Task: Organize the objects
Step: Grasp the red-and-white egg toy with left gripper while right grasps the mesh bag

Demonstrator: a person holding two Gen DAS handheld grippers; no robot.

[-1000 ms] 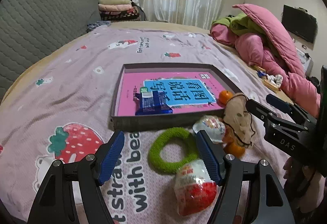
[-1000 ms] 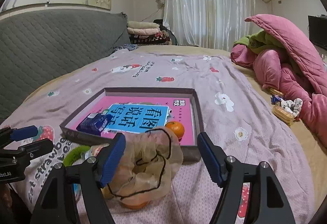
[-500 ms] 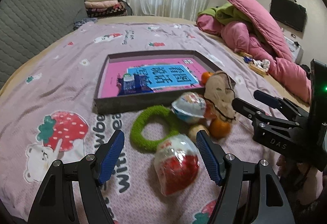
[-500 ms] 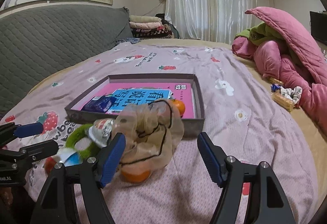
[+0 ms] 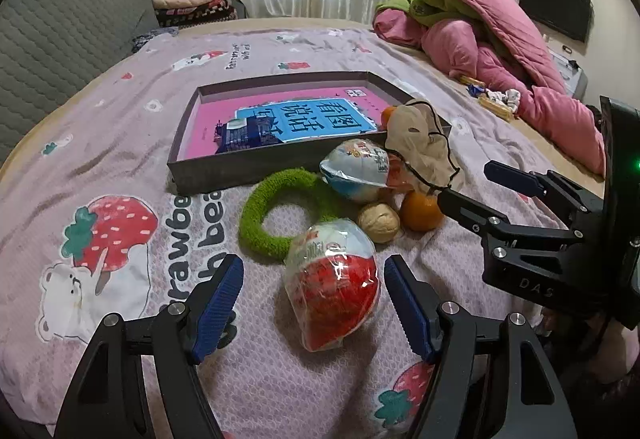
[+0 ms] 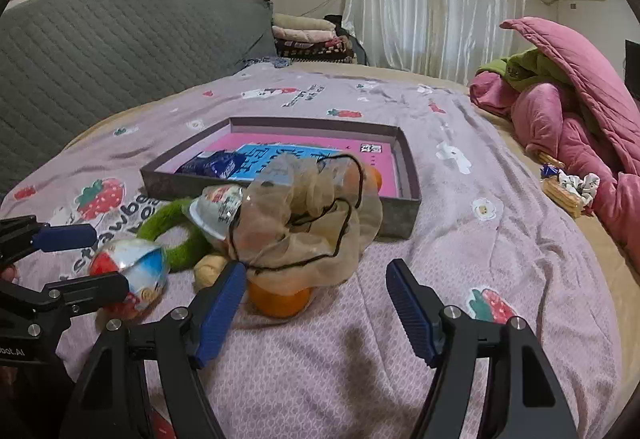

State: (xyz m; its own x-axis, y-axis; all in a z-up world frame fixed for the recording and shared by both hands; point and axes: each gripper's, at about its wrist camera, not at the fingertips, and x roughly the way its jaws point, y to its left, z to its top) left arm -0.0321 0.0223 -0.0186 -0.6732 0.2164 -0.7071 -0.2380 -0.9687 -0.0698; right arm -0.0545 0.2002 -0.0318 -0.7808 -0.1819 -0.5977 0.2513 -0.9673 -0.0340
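A grey tray [image 5: 208, 175] [image 6: 404, 215] lies on the bed with a pink and blue book [image 5: 320, 119], a blue packet [image 5: 244, 131] and an orange in it. In front of it lie a green ring [image 5: 264, 223], a blue-topped egg toy [image 5: 356, 171], a walnut [image 5: 378, 225], an orange [image 5: 420, 211] [image 6: 280, 301] and a beige mesh pouch [image 5: 420, 143] [image 6: 312, 227]. A red egg toy [image 5: 332, 283] [image 6: 132, 279] lies between the pads of my open left gripper [image 5: 314, 303], untouched. My right gripper [image 6: 314, 303] is open, just in front of the orange under the pouch.
The bed has a lilac strawberry-print sheet [image 5: 120, 239]. A grey quilted headboard [image 6: 100, 51] runs along the left. A heap of pink and green quilts [image 5: 500, 39] lies at the right, with small items [image 6: 568, 187] beside it. Folded clothes [image 6: 308, 35] are stacked at the far end.
Both grippers have come down and closer to the heap of objects. The red egg toy now lies between the left pads, and the orange is nearer the right pads. Both stayed open.
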